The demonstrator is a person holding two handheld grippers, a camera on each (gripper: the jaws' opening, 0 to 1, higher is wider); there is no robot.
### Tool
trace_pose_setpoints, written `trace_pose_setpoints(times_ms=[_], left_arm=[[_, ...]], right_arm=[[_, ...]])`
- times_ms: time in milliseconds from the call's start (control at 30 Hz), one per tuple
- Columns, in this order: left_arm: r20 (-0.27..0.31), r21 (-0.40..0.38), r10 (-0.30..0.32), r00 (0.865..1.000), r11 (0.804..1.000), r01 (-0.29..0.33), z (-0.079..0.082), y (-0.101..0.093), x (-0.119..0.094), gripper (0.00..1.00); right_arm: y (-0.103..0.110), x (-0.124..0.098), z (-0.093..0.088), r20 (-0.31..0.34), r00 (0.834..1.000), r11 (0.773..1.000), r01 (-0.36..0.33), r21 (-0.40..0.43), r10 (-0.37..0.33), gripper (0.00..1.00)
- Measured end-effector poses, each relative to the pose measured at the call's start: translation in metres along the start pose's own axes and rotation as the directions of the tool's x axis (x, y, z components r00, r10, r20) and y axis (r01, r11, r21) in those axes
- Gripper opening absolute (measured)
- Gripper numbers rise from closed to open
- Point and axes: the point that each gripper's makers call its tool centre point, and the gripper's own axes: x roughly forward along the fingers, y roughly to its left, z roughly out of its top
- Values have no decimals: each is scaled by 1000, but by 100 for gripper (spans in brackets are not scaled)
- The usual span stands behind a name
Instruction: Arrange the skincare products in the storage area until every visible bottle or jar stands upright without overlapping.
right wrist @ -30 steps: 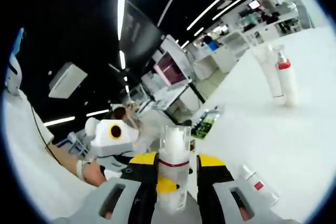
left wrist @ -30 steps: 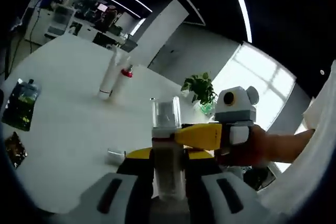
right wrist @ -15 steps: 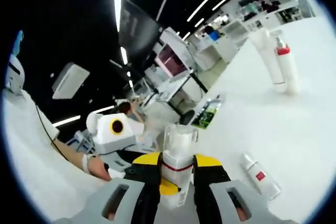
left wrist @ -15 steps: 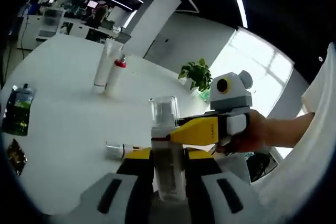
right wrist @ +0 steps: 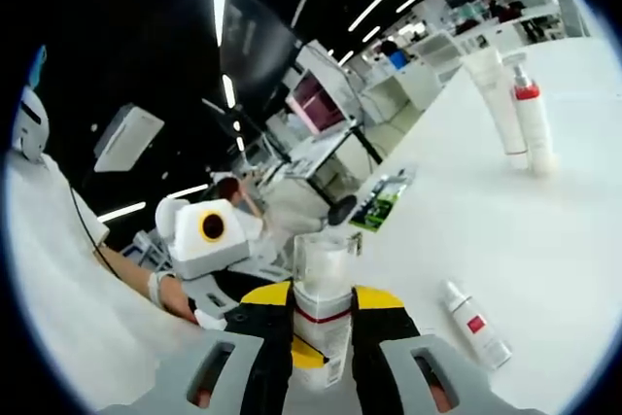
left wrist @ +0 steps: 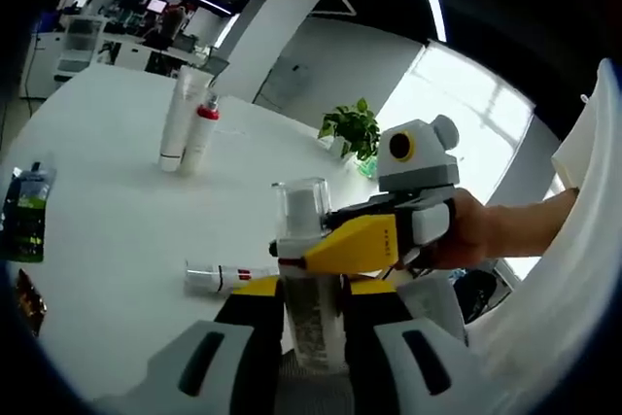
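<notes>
Clear-capped bottle (left wrist: 309, 269) clenched between both the left hand-held gripper (left wrist: 311, 337) and right hand-held gripper (right wrist: 321, 347), held above the white table (left wrist: 107, 240), small tube (left wrist: 228, 277) lying flat just beyond, two upright bottles (left wrist: 185, 133) together toward the far edge, green sachet (left wrist: 24, 225) near the table's left edge

We see four skincare products. A clear-capped bottle (left wrist: 307, 279) with a red neck band (right wrist: 324, 316) and pale body is clamped upright between both grippers' jaws, above the white table (left wrist: 107, 240). A small white bottle with a red label (left wrist: 225, 277) lies on its side on the table, near the held bottle. Well apart, a tall white tube (left wrist: 178, 120) stands upright, and a red-collared pump bottle (left wrist: 200, 133) stands just beside it.
</notes>
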Motion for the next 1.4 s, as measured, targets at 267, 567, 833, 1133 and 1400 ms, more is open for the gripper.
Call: trace_pose_setpoints(times_ms=[267,567,833,1133,1400], left_arm=[[32,-28,-14,999,1000,15,9,6,-6,18],[53,-12,-20,998,1000,21,15,8,-9,18],[-18,135,38,999,990,-36,5,14,-10,18],[-105,346,134,985,934,-90,-14,26,-13,27],[-222,587,369,903,790,-178,-48,78,-30,33]], right_arm=[[2,6,9,41,999,1000,10,-16,-9,16],[5,8,19,68,997,999,31,-39,-28,16],[-5,8,31,86,992,992,100,-78,-94,16],[-17,6,45,98,986,985,147,-93,-137,16],[-27,4,51,94,980,977,186,-106,-176,17]])
